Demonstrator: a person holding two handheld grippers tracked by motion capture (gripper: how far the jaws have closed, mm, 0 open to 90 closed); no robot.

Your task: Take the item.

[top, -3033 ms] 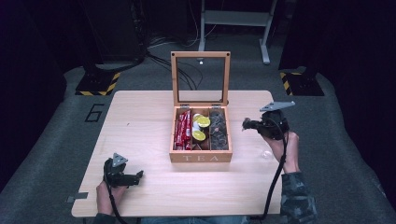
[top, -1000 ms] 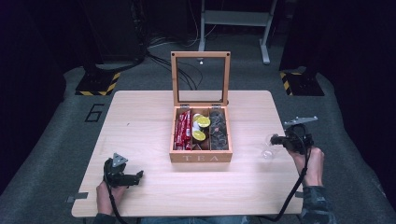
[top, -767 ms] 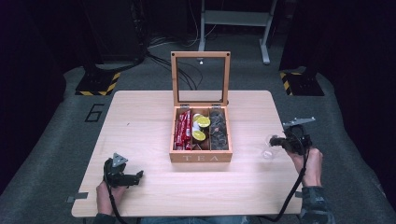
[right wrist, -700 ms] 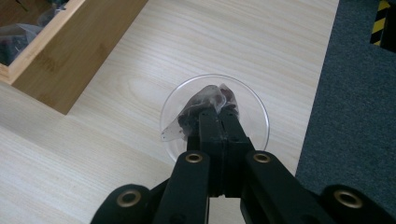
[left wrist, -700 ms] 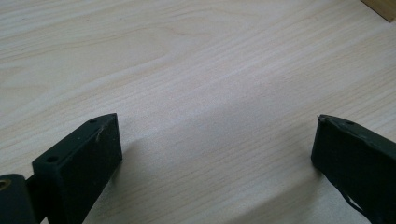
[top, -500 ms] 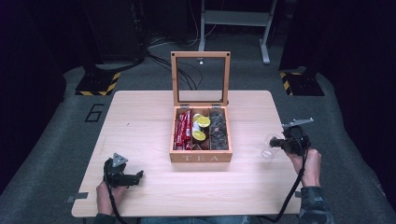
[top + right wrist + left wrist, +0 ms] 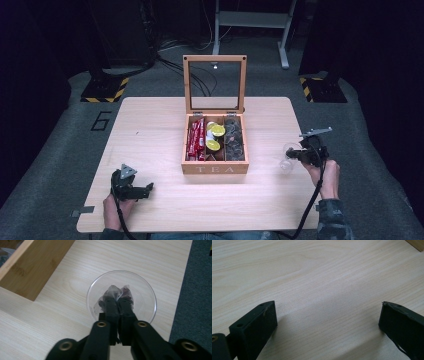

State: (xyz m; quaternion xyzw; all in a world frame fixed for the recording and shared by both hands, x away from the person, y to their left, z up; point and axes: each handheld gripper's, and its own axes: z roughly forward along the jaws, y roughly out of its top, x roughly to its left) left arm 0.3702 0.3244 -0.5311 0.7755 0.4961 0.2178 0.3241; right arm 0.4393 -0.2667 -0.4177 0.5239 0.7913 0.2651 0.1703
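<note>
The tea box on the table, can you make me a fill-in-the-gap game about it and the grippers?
1. The lid of the tea box stands ____.
2. The right gripper holds a tea bag over a clear glass ____.
3. The jaws of the left gripper stand wide ____ over bare table.
4. The red packets lie in the box's ____ compartment, seen from the high view.

Missing words: open; cup; open; left

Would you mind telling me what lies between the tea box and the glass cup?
Only bare tabletop: the right gripper view shows plain wood between the tea box and the glass cup.
</note>
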